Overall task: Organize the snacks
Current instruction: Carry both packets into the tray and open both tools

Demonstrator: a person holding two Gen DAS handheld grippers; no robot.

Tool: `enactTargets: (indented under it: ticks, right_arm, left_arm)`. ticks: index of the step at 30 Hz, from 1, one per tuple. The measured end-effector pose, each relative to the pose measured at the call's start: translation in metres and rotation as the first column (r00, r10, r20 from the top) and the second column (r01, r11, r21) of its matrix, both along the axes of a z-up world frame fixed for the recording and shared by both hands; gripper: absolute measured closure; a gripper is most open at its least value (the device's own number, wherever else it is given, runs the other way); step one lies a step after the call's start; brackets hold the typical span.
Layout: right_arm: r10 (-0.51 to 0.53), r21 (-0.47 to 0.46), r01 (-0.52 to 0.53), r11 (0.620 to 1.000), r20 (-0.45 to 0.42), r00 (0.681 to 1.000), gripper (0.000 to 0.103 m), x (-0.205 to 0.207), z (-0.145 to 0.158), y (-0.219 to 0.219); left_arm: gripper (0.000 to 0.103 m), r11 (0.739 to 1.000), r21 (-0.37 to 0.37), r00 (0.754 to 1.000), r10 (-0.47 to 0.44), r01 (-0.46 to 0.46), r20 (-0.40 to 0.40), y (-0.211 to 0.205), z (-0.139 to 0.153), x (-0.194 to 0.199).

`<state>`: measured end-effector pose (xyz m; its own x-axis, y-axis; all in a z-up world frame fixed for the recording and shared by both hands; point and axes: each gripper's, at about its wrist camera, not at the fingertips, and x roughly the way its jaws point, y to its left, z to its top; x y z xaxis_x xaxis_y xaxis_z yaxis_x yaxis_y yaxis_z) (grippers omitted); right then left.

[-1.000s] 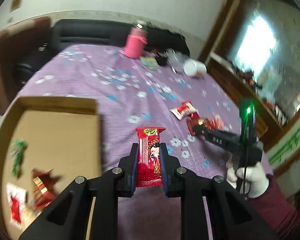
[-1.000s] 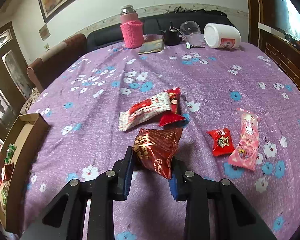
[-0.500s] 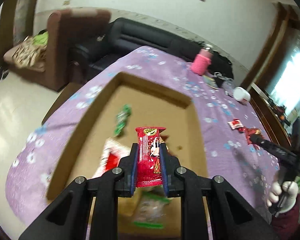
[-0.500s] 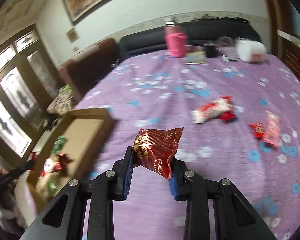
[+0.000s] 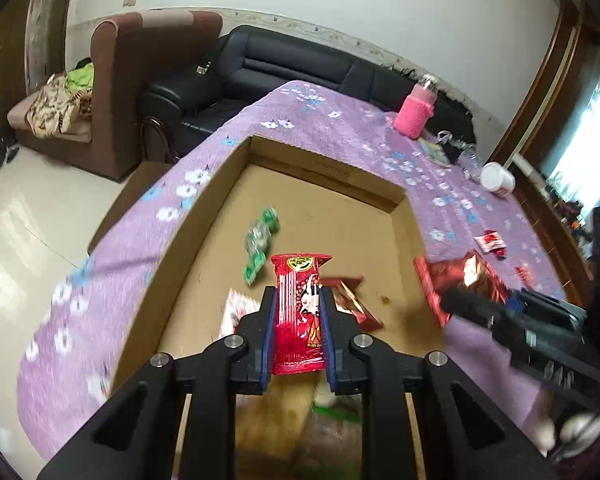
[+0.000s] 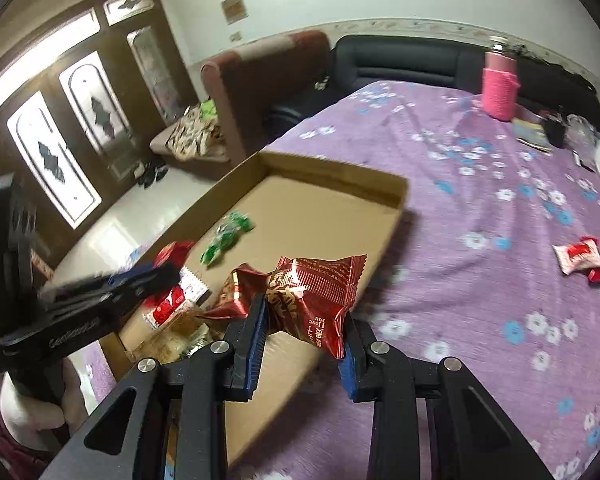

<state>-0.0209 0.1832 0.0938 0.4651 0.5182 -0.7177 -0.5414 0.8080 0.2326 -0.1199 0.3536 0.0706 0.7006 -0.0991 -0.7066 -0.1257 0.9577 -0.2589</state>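
Shallow brown cardboard box [image 5: 392, 196] on purple floral desk [image 6: 480, 200] holds green wrapped candy [image 5: 260, 240] at 12 o'clock, red packets nearer. Left tongs [image 5: 298, 332] clenched on slim red snack packet [image 5: 299, 312] over the box. Right tongs [image 6: 300, 336] grip shiny dark-red foil snack bag [image 6: 316, 296] above box's right edge.

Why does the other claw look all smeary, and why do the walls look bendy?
Left wrist view: the right claw and its dark red snack bag are smeared by motion blur, while the red packet is sharp. Right wrist view: the left claw is blurred the same way, and the tablecloth and wall curve from the fisheye lens. The window glares white.
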Motion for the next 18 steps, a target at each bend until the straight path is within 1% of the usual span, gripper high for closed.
enactTargets:
  ticks: [5,8,9,11,12,13,14,15,18]
  right_arm:
    - [0.025,-0.067,-0.025,0.997,0.0,1.0,0.069,0.003,-0.014,0.025]
    - [0.025,-0.083,-0.025,0.996,-0.008,1.0,0.066,0.008,-0.021,0.03]
    - [0.023,-0.085,-0.024,0.996,-0.009,1.0,0.066,0.01,-0.022,0.031]
    - [0.019,-0.075,-0.021,0.997,-0.017,1.0,0.064,0.013,-0.025,0.031]
    - [0.023,-0.066,-0.025,0.998,-0.027,0.999,0.063,0.014,-0.024,0.032]
    - [0.027,-0.056,-0.029,0.998,-0.036,0.999,0.056,0.015,-0.024,0.031]
    - [0.029,-0.042,-0.031,0.999,-0.04,0.999,0.05,0.015,-0.023,0.029]
    - [0.028,-0.035,-0.029,0.999,-0.037,0.999,0.048,0.013,-0.022,0.027]
    - [0.018,-0.008,-0.018,1.0,-0.026,1.0,0.047,0.011,-0.015,0.018]
  left_arm:
    - [0.084,1.0,0.023,0.998,0.004,-0.003,-0.066,0.004,-0.014,0.032]
    - [0.084,1.0,0.023,0.998,0.003,-0.002,-0.062,0.003,-0.013,0.036]
    - [0.082,1.0,0.019,0.998,0.0,0.001,-0.055,0.003,-0.01,0.036]
    - [0.075,1.0,-0.002,0.999,-0.003,0.003,-0.035,0.004,-0.004,0.034]
    - [0.064,1.0,-0.008,1.0,0.0,-0.001,-0.027,0.005,-0.001,0.032]
    - [0.053,1.0,-0.013,1.0,0.008,-0.008,-0.012,0.005,0.004,0.029]
    - [0.049,1.0,-0.019,1.0,0.015,-0.015,0.007,0.006,0.009,0.025]
    - [0.046,1.0,-0.026,1.0,0.019,-0.018,0.02,0.006,0.013,0.021]
    - [0.045,0.998,-0.053,0.998,0.027,-0.024,0.053,0.006,0.026,0.01]
